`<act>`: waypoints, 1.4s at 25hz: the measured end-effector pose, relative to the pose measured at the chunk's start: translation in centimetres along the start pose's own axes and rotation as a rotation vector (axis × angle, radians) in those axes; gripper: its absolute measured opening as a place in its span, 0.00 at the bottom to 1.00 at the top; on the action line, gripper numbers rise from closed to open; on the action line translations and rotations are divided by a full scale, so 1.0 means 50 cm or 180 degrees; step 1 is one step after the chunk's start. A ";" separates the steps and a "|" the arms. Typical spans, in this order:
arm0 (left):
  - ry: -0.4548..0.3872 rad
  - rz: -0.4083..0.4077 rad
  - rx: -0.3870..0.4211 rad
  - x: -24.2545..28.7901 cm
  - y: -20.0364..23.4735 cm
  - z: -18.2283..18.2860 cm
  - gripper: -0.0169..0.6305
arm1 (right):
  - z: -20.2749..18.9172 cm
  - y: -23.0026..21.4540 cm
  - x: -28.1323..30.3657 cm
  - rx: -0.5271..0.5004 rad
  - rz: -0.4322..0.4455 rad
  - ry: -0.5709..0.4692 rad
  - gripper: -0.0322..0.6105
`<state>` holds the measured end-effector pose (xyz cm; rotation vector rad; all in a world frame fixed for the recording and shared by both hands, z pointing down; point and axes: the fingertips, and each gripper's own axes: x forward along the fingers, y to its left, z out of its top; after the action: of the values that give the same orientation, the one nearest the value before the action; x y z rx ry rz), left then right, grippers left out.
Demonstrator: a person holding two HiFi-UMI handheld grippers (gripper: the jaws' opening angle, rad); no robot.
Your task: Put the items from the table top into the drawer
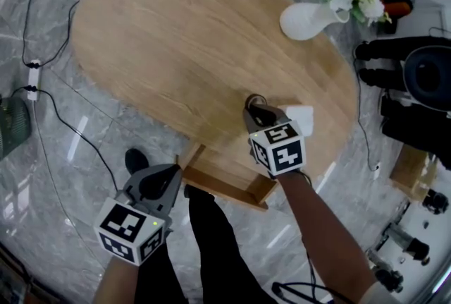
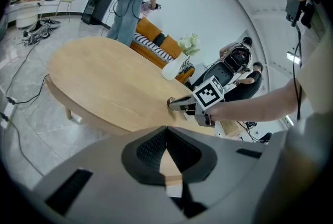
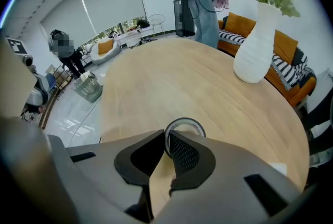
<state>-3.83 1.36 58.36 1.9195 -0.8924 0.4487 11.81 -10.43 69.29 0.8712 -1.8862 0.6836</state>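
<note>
A thin clear ring (image 1: 254, 99) lies on the oval wooden table (image 1: 183, 34) near its front edge. My right gripper (image 1: 255, 109) points steeply down and is shut on the ring's near rim; in the right gripper view the rim (image 3: 183, 125) sits pinched between the pads. A small white item (image 1: 300, 117) lies just right of that gripper. Below the table's front edge a wooden drawer (image 1: 227, 189) stands pulled out. My left gripper (image 1: 175, 173) hangs low at the left of the drawer, jaws together with nothing in them (image 2: 166, 132).
A white vase with flowers (image 1: 307, 19) stands at the table's far right. Cables (image 1: 49, 70) run over the marble floor at the left. Black equipment (image 1: 416, 77) crowds the right side. A person stands by an orange sofa (image 3: 286, 46) in the background.
</note>
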 end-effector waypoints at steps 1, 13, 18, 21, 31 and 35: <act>0.0001 -0.0007 0.0002 0.001 -0.001 -0.003 0.03 | -0.006 0.004 -0.004 -0.0010 -0.0001 0.0001 0.14; 0.0127 -0.0051 0.0091 -0.012 -0.009 -0.068 0.03 | -0.086 0.080 -0.032 -0.0022 0.0070 0.0054 0.14; 0.0163 -0.0056 0.0100 -0.019 -0.012 -0.093 0.03 | -0.122 0.126 -0.045 -0.0066 0.0156 0.0073 0.14; 0.0163 -0.0054 0.0085 -0.018 -0.011 -0.106 0.03 | -0.145 0.156 -0.049 -0.0090 0.0223 0.0078 0.14; 0.0224 -0.0053 0.0050 -0.018 0.001 -0.136 0.03 | -0.211 0.250 -0.048 -0.0123 0.0421 0.0139 0.14; 0.0241 -0.0047 0.0030 -0.019 0.014 -0.141 0.03 | -0.225 0.292 -0.042 -0.0175 0.0505 0.0132 0.14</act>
<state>-4.62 7.65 61.65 1.9036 -0.8277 0.5141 6.57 7.29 70.70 0.6728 -1.9419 0.7365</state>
